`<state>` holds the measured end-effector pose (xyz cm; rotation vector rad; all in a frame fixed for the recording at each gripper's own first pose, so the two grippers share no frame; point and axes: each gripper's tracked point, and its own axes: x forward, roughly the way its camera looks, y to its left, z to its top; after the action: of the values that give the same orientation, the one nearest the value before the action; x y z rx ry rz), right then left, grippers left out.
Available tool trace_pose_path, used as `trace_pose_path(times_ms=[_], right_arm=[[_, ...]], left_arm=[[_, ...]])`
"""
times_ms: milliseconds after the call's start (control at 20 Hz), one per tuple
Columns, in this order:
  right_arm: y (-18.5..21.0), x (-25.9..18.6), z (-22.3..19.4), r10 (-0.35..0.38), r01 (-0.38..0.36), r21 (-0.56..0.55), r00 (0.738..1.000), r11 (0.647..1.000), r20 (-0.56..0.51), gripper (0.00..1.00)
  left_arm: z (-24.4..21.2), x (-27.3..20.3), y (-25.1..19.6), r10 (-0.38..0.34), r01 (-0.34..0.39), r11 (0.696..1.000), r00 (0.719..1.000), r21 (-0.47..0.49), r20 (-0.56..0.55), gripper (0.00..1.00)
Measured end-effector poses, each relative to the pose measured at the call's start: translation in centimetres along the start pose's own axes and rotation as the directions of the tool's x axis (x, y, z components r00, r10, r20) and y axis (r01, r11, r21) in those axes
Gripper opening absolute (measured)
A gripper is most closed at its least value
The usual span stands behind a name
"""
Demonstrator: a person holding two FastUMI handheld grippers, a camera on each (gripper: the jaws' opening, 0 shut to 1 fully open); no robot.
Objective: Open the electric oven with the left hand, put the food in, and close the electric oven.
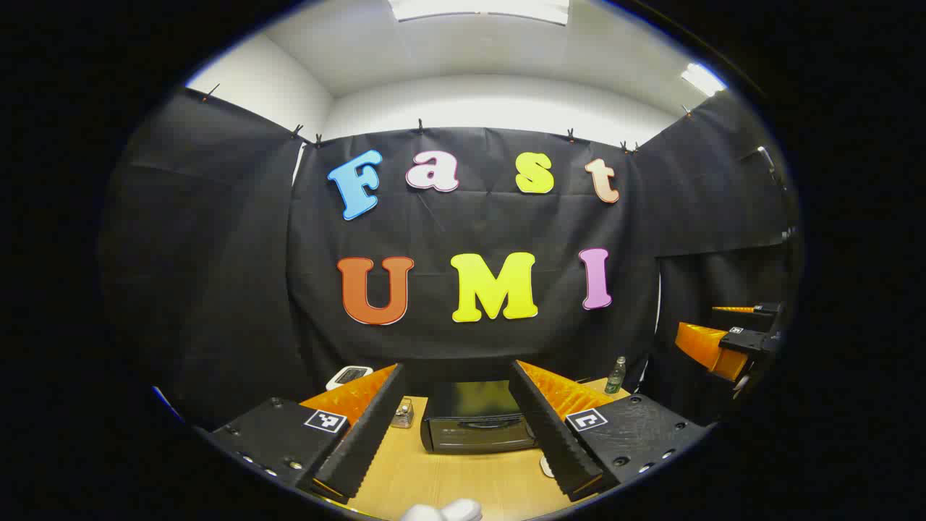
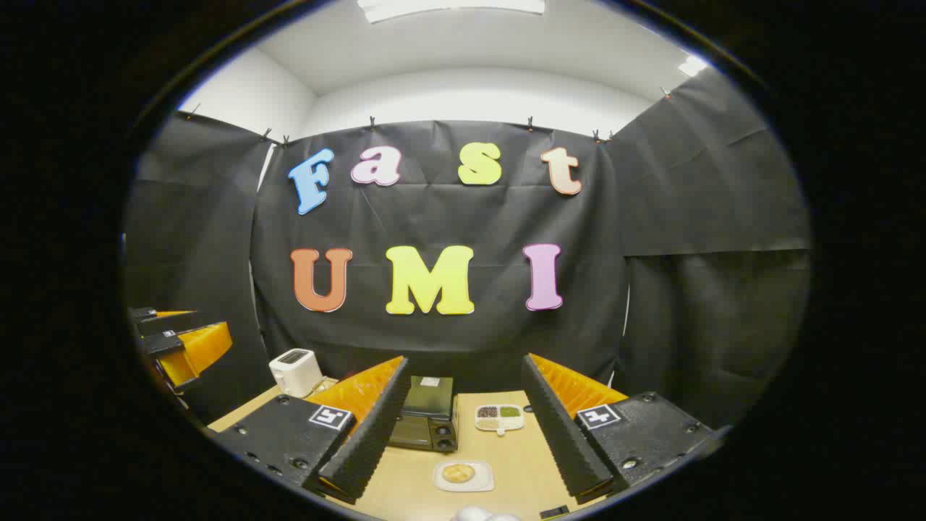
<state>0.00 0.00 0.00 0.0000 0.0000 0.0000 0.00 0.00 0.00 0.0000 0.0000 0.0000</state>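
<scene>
Electric oven (image 1: 474, 418) stood on table (image 1: 448, 481), door shut, dead ahead at 12 o'clock of left hand-held gripper (image 1: 463, 452), fingers spread, empty. Left nearer door. Right hand-held gripper (image 2: 459, 456) spread; food (image 2: 459, 473) on plate between its fingers.

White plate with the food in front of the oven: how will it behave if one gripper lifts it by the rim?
The plate looks shallow and rigid, so it probably won't flex. Its glossy rim may be slippery. The round food lies loose on it and could slide if tilted.
</scene>
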Motion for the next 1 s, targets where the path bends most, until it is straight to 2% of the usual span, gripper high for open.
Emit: trace_pose_path(times_ms=[800, 1000], right_arm=[[-0.7, 1.1, 0.2, -0.003, 0.003, -0.005, 1.000, 1.000, 0.004, 0.97], [-1.0, 1.4, 0.3, -0.012, 0.012, 0.003, 1.000, 1.000, 0.011, 0.97]], left_arm=[[0.1, 1.3, 0.2, 0.009, -0.009, 0.999, 1.000, 0.035, 0.000, 0.94], [-1.8, 2.0, -0.4, -0.006, 0.006, 0.999, 1.000, 0.035, -0.004, 0.94]])
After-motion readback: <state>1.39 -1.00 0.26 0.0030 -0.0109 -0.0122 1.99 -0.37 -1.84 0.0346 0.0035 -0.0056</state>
